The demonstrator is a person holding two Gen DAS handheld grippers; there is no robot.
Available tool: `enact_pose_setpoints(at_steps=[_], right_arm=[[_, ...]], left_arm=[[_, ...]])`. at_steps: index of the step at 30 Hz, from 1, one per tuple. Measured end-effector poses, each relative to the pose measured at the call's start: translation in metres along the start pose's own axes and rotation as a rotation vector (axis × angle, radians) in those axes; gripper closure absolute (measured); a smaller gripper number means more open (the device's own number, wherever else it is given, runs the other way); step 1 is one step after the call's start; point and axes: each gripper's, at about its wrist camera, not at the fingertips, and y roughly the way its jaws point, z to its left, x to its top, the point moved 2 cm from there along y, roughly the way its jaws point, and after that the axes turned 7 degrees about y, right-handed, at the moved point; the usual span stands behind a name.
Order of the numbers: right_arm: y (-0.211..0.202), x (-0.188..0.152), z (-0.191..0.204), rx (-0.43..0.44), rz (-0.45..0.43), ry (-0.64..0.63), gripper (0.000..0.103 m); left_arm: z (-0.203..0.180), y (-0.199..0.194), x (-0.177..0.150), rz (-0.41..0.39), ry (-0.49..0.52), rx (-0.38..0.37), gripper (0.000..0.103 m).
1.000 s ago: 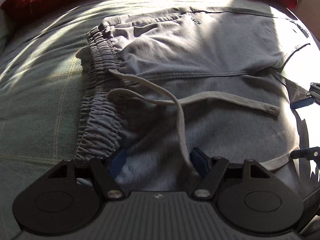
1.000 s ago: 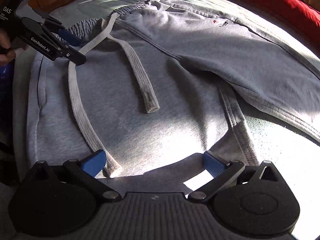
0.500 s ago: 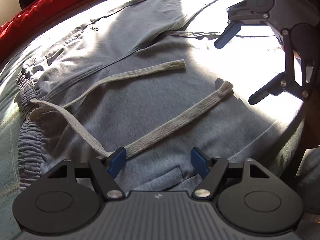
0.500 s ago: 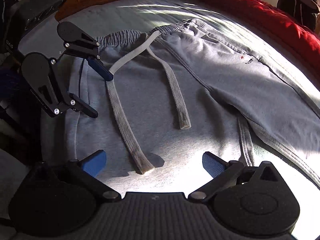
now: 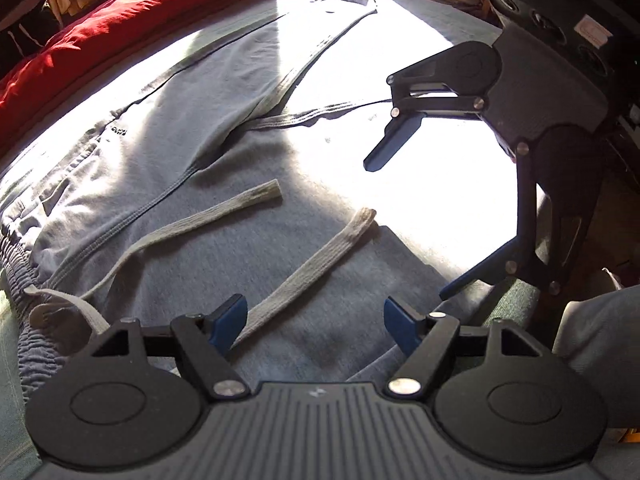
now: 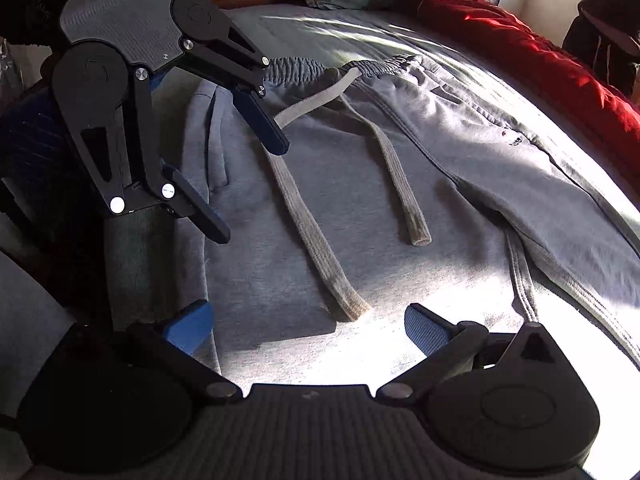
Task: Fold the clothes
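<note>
Now | sweatpants [image 6: 420, 168] flat beneath | both hand-held grippers apparently clear, jaws apart, empty

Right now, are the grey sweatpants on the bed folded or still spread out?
Spread out. The grey sweatpants lie flat on the bed, both drawstring ends loose on top, no fold visible.

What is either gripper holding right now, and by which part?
Nothing. The left gripper and right gripper are both open above the grey sweatpants.

I can't read any lettering: the small dark logo on my grey sweatpants [image 6: 516, 142] is too blurred to make out.
</note>
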Motion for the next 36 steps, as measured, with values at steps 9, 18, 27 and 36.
enact_pose_setpoints(at_steps=[9, 18, 27, 36], right_arm=[[-0.014, -0.049, -0.021, -0.042, 0.009, 0.091, 0.0], [-0.063, -0.102, -0.07, -0.142, 0.004, 0.312, 0.0], [-0.099, -0.183, -0.111, -0.191, 0.056, 0.413, 0.0], [-0.159, -0.233, -0.158, -0.311, 0.004, 0.555, 0.0]], left_arm=[[-0.003, 0.028, -0.002, 0.062, 0.103, -0.082, 0.026], [-0.007, 0.022, 0.046, 0.06, 0.176, -0.114, 0.028], [-0.043, 0.068, 0.133, 0.023, 0.315, -0.17, 0.028], [-0.11, 0.107, 0.215, -0.06, 0.439, -0.337, 0.028]])
